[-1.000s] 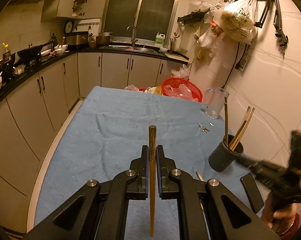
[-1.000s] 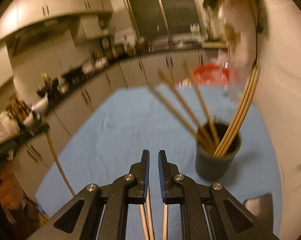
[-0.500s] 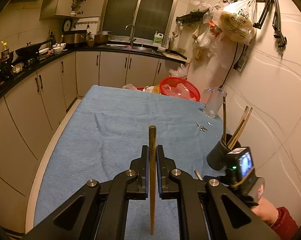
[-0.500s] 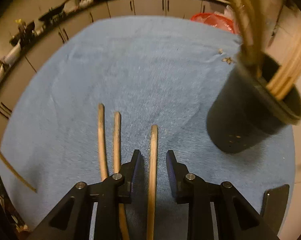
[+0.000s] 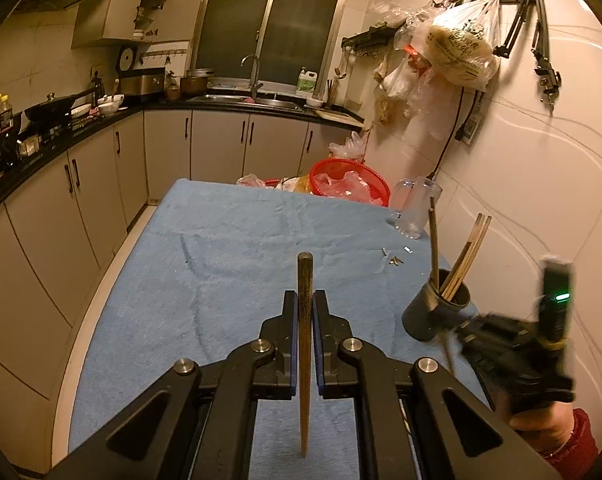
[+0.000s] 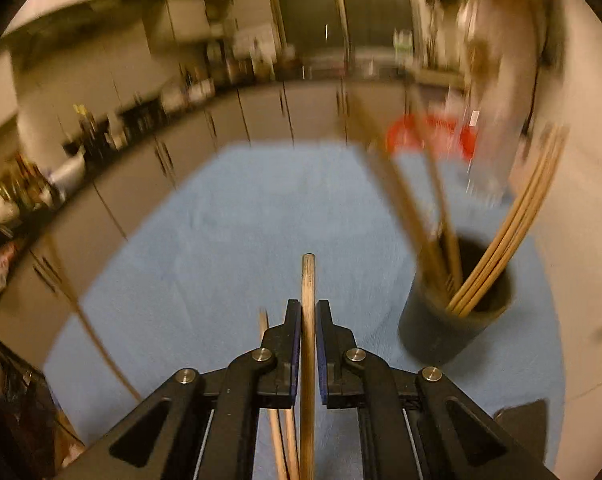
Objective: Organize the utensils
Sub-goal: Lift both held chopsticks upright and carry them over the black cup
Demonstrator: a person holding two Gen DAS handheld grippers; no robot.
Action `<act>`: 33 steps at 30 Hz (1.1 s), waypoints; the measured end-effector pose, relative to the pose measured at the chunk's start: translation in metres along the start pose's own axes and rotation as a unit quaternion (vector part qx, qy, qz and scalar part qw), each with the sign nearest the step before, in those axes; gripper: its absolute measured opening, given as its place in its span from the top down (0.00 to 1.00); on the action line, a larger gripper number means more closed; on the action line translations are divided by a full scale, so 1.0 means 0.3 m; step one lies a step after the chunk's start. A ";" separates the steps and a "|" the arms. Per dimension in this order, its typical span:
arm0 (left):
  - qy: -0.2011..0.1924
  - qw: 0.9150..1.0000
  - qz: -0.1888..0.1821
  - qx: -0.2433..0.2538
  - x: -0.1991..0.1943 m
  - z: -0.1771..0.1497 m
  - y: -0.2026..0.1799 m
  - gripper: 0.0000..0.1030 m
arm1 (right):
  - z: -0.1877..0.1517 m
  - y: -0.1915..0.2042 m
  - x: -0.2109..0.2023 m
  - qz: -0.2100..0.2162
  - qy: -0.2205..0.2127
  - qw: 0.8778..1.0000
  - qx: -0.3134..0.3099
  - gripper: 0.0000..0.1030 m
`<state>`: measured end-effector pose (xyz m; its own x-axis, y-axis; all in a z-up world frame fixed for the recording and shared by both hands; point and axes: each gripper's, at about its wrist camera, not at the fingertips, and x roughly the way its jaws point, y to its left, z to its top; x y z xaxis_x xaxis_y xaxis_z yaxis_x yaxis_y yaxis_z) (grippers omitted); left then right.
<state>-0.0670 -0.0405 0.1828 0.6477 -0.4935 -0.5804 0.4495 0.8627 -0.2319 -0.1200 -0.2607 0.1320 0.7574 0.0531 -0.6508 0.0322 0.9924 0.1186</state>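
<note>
A: Where are the chopsticks?

B: One dark chopstick [image 5: 304, 320] stands clamped between the closed fingers of the left gripper [image 5: 303, 312], above the blue tabletop [image 5: 229, 272]. The right gripper [image 6: 308, 320] has just closed its fingers on a pale chopstick [image 6: 307, 320].

A: And the others?

B: Several lean inside the black holder [image 6: 453, 332], which stands just to the right of the right gripper. Two more chopsticks [image 6: 279, 440] lie on the cloth under its left finger. A red basket [image 5: 351, 184] and a clear jug [image 5: 415, 210] are at the far edge.
</note>
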 end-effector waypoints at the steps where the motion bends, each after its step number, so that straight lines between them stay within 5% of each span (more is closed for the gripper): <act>1: -0.002 1.000 -0.002 0.002 -0.008 0.003 -0.007 0.93 | 0.008 0.001 -0.042 0.002 -0.028 1.000 0.000 0.93; 7: -0.007 1.000 -0.007 0.009 -0.032 0.013 -0.035 0.93 | 0.009 0.002 -0.206 0.005 -0.161 0.987 0.016 0.93; 10: -0.004 1.000 -0.008 0.012 -0.029 0.008 -0.047 0.93 | 0.004 0.004 -0.177 -0.001 -0.142 0.989 0.027 0.93; 15: 0.004 1.000 -0.007 0.013 -0.018 0.001 -0.057 0.93 | -0.036 -0.079 -0.140 0.054 -0.128 0.987 0.084 0.93; 25: 0.006 1.000 -0.009 0.009 -0.004 0.009 -0.058 0.93 | -0.049 -0.096 -0.207 0.010 -0.189 0.980 0.065 0.93; 33: 0.004 1.000 -0.016 0.013 -0.011 0.005 -0.059 0.93 | -0.121 -0.101 -0.291 0.013 -0.182 0.982 0.056 0.93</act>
<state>-0.0763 -0.0542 0.1900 0.6272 -0.5199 -0.5799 0.4860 0.8431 -0.2302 -0.2108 -0.2915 0.1579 0.9410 0.0152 -0.3382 0.0655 0.9720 0.2259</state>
